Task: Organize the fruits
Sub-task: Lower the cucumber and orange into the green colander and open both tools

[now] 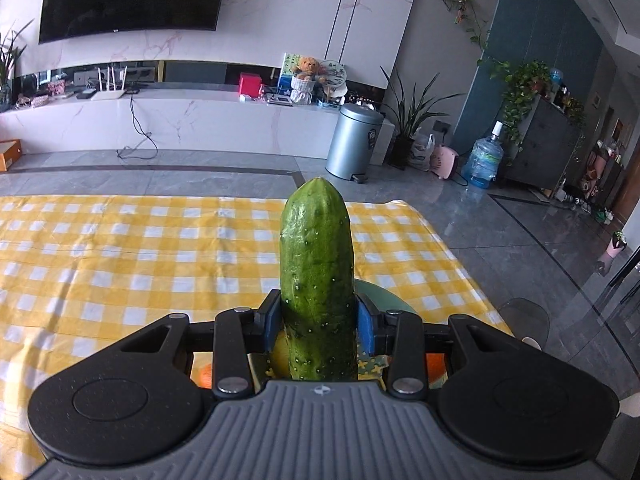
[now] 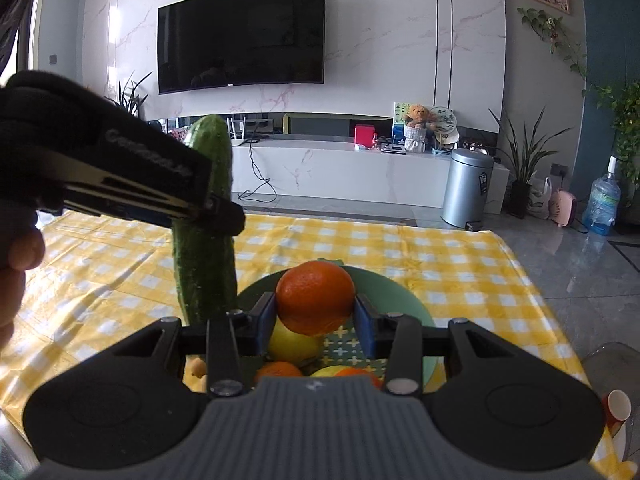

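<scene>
Cucumber point(image 1: 317, 280) is clamped upright between the left gripper point(image 1: 318, 322) jaws, partly closed on it, tip projecting well beyond them. Orange point(image 2: 315, 297) is gripped between the right gripper point(image 2: 316, 322) jaws, likewise partly closed. Below both: green plate point(image 2: 394, 294) with fruit, on the yellow-checked surface point(image 1: 140, 264).

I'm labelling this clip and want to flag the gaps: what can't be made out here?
- Fruit under the left gripper: left wrist view, hidden by its body and the cucumber.
- Bowl contents: right wrist view, partly hidden behind the right gripper and its orange.
- Red cup: cut off at the right edge.
</scene>
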Available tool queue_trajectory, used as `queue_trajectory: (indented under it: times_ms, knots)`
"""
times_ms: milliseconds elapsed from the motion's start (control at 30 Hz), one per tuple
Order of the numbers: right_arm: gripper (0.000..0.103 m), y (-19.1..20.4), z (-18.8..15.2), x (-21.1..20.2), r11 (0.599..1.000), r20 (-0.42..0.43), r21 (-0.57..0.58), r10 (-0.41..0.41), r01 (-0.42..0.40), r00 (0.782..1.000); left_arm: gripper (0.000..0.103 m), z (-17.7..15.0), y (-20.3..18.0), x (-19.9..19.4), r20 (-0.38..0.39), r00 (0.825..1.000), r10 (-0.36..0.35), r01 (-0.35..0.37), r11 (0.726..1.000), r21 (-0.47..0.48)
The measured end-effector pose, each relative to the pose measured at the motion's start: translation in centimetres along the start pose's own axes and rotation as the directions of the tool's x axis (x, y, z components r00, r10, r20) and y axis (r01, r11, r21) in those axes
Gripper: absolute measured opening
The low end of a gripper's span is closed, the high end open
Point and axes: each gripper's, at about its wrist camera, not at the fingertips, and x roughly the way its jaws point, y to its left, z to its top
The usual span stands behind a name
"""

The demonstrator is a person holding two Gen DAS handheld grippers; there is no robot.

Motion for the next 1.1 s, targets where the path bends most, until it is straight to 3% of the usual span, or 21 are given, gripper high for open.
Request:
queue_trajectory:
  times_ms: [567, 900, 1100]
  knots:
    - [0.039, -3.0, -0.5, 4.1, 1.0, -0.126, 0.004, -0.023, 0.023, 0.992, 0.043, -1.6, 2.1, 6.3, -0.15, 0.987, -0.062, 0.044, 0.992, -0.117]
    - [0.039, -4.2, -0.8, 6.0, 0.997, -0.205, 0.075, 0.021, -0.005, 0.979, 0.043, -1.6, 3.1, 7.6, -0.18, 0.979, -0.099, 0.072, 0.987, -0.146]
    - [0.039, -4.6, -0.9, 7.2, 0.995, -0.237, 0.098, 0.045, -0.022, 0.971, 0.045, -1.6, 3.5, 9.1, -0.229, 0.97, -0.085, 0.048, 0.986, -0.162]
